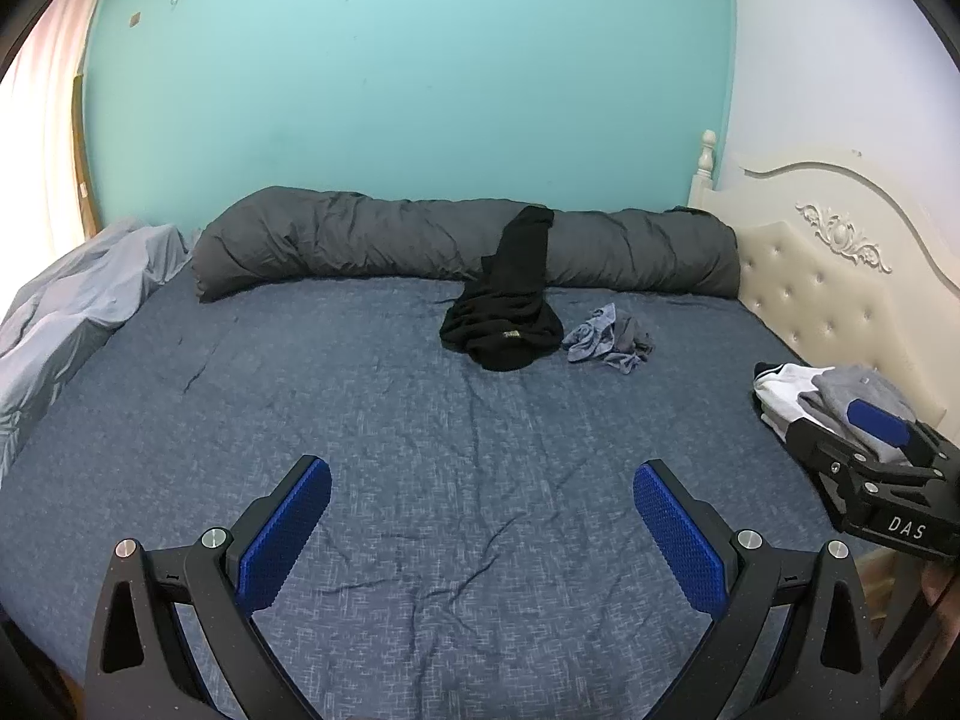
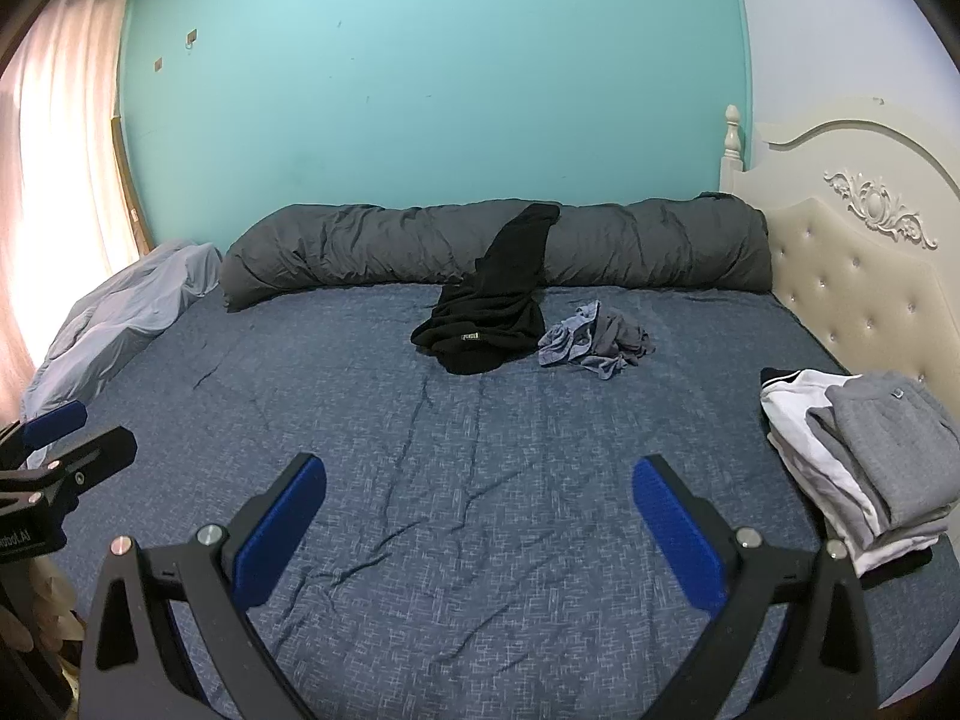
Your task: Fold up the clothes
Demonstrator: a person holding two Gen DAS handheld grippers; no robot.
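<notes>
Left gripper [image 1: 483,531] spread wide, nothing between the pads, poised over bare blue sheet [image 1: 420,432]. Right gripper [image 2: 480,531] likewise agape and empty. Farther up the bed: black garment [image 2: 486,318] crumpled, partly draped on the grey duvet roll [image 2: 372,246]; small blue-grey heap [image 2: 594,339] just beside it, perhaps underwear. Folded stack [image 2: 864,456] at right edge, near headboard [image 2: 852,294].

On the bed [image 2: 480,540], a rolled duvet [image 2: 384,246] lies along the far wall, a pair of trousers [image 2: 486,312] draped from it, crumpled underwear [image 2: 594,339] just right of them, and folded clothes [image 2: 870,468] stacked at the right beside the headboard [image 2: 852,276].
</notes>
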